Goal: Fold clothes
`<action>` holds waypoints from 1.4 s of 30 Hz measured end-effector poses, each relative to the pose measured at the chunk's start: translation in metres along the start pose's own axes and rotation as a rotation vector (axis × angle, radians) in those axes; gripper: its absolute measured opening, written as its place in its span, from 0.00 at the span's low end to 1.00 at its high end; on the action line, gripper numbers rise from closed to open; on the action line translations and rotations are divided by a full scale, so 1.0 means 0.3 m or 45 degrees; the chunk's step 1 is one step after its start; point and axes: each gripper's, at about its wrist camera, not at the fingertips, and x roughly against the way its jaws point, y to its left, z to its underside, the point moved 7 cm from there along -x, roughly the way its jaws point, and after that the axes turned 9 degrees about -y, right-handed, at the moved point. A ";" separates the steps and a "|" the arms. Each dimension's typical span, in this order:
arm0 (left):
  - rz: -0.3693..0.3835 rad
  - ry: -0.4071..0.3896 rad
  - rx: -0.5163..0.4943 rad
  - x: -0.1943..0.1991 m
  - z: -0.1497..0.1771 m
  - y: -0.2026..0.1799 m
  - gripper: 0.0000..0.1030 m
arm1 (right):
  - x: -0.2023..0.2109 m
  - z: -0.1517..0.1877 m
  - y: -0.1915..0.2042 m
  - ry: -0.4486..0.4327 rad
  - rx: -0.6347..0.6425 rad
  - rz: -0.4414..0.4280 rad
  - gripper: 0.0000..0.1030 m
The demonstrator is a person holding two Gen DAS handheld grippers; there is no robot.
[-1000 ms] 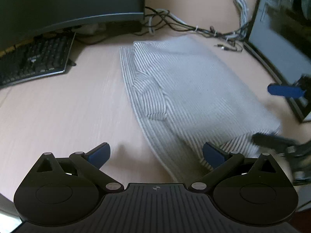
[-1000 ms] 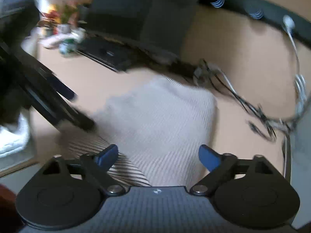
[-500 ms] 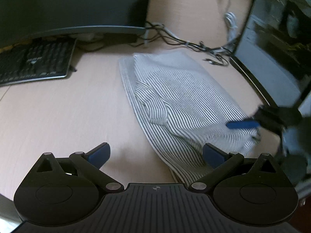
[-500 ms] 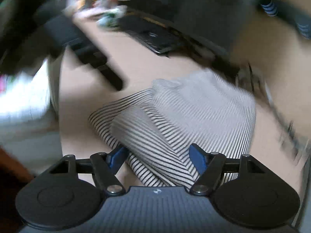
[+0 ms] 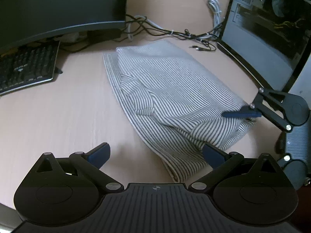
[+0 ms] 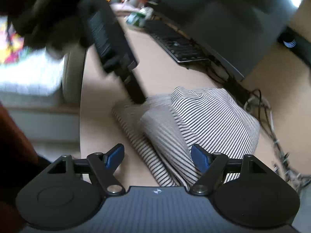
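A grey-and-white striped garment (image 5: 171, 97) lies folded on the pale wooden desk (image 5: 58, 116). My left gripper (image 5: 155, 153) is open just above the garment's near corner, which lies between its fingers and close to the right one. In the right wrist view the left gripper (image 6: 124, 71) is a dark blur reaching to the cloth's far left edge. My right gripper (image 6: 157, 155) has its jaws opening, with the garment (image 6: 204, 120) between them and neither pad pressing on it. From the left wrist view, one blue finger (image 5: 241, 114) of the right gripper lies over the garment's right edge.
A black keyboard (image 5: 25, 66) and a curved monitor (image 5: 58, 9) stand at the back left. Tangled cables (image 5: 175, 33) run behind the garment. A computer case (image 5: 268, 35) stands close on the right. The desk's rounded edge (image 6: 82, 104) is at the left in the right wrist view.
The right gripper has rolled, come down and moved in to the garment's right edge. The left gripper has hardly shifted. The garment lies as before.
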 end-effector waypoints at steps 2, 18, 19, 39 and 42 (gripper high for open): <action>0.015 0.007 -0.026 0.008 0.002 -0.015 1.00 | -0.014 0.005 -0.017 0.002 -0.020 0.051 0.58; -0.193 0.062 -0.189 -0.115 0.026 -0.038 1.00 | -0.041 0.017 -0.225 0.080 -0.702 -0.075 0.63; -0.178 0.055 -0.116 -0.118 0.008 -0.023 1.00 | -0.034 0.006 -0.212 0.074 -0.588 -0.037 0.76; 0.063 -0.191 0.377 0.072 -0.176 0.170 1.00 | -0.006 -0.008 -0.177 0.114 -0.088 0.107 0.25; 0.066 -0.179 0.251 -0.014 -0.235 0.166 1.00 | 0.024 -0.016 -0.149 0.178 -0.167 -0.005 0.24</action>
